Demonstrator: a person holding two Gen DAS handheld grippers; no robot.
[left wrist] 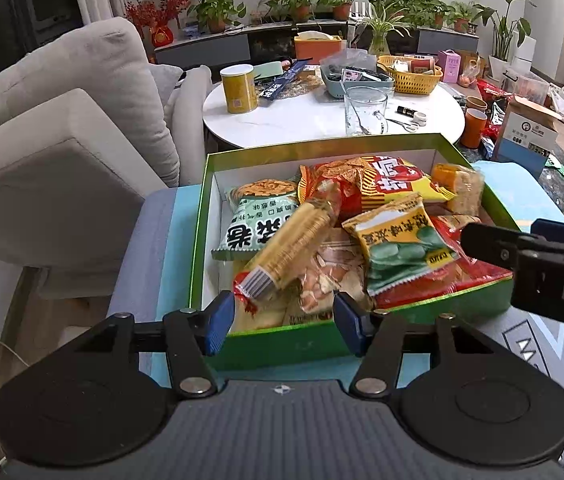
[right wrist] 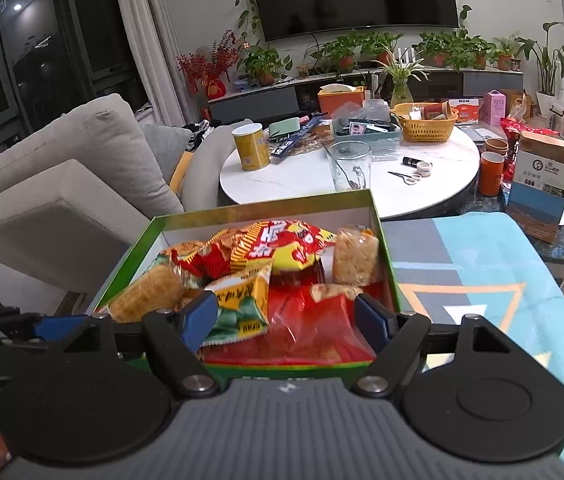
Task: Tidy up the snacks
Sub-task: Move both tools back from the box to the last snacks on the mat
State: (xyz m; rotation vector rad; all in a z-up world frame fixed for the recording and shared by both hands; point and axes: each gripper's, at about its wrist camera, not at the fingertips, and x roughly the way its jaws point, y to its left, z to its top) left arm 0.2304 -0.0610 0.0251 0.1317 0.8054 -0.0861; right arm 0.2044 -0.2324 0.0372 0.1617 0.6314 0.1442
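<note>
Left gripper [left wrist: 280, 322] — blue-padded fingers spread wide, nothing between them, poised at the near wall of the box. Right gripper [right wrist: 288, 320] — likewise spread and empty, over the near right part of the box; in the left view its black body enters from the right edge.

Item 1: green cardboard box with white lining [left wrist: 202, 240], lidless, standing on a blue patterned cloth [right wrist: 482, 272]. Holds all the snacks in view.

Contents, loosely heaped, not in rows:
- pale green and white crisp packet [left wrist: 258, 224], far left
- long yellow biscuit tube in clear wrap [left wrist: 294, 248], lying aslant over the others
- yellow packet printed with green beans [left wrist: 398, 248], centre
- large red and yellow crisp bag [left wrist: 382, 180], far side
- clear-wrapped block of pale crackers [right wrist: 356, 256], upright at the far right corner
- red flat packets [right wrist: 314, 320], underneath on the right

Item 2: round white marble-look table [left wrist: 302, 120] beyond the box, bearing a yellow tin [left wrist: 239, 88], a clear glass jug [left wrist: 364, 110] and a yellow plastic basket [left wrist: 412, 78].

Progress, as a judgement: gathering appears done — no loose snack shows on the cloth. Sorting seems left to do, since packets overlap and the tube lies crosswise. Whether any table goods belong to the task cannot be told.
</note>
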